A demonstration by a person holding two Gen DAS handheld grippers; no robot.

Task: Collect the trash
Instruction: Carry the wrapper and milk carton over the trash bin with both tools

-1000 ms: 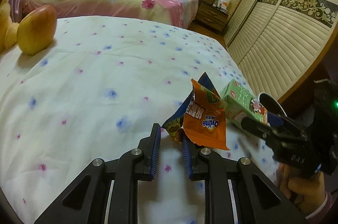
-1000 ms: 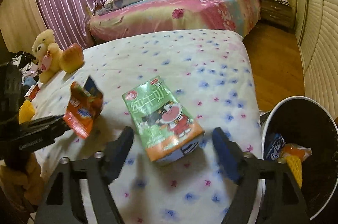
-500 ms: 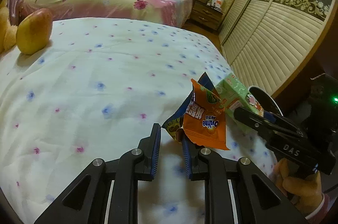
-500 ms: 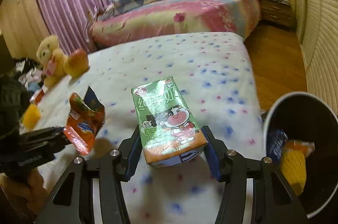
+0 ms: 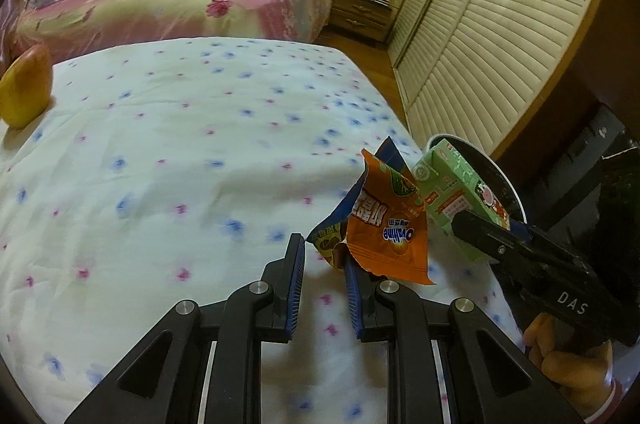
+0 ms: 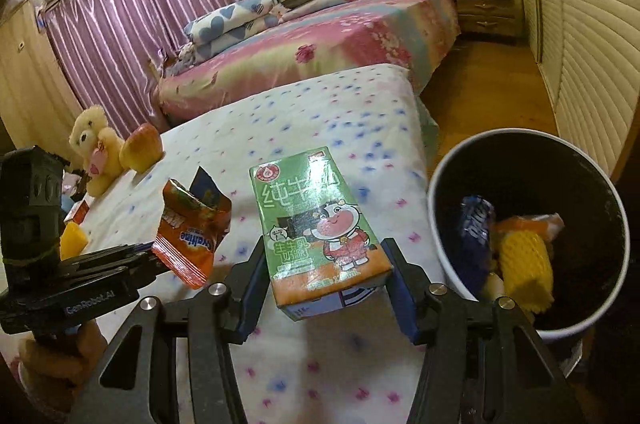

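Now, near to far:
Right tongs [image 6: 326,288]: closed on the milk carton [image 6: 316,232], both pads pressed to its long sides; the jaws have just been closing on it. The carton is held up off the bedspread [image 6: 304,111].
Carton axis: its length runs forward along the fingers, tilted toward the far end of the bed.
Left tongs [image 5: 322,276]: narrow, with an orange snack wrapper [image 5: 386,232] pinched at its lower corner; the rest of the wrapper stands up and leans rightward.
Key relation: the bin [image 6: 600,183] is seen on the floor just off the bed's edge, to the right of both loads. The right tongs are judged nearer to it, with the carton beside its rim, so a short swing rightward should be enough; the left tongs have farther to go.
Bin contents: a blue packet and a yellow foam net can be made out; the rest is dark.
Hard to tell: the wrapper's contact with the left pad is not clearly shown.
Far: a teddy bear [image 6: 94,147] at the bedspread's far edge.
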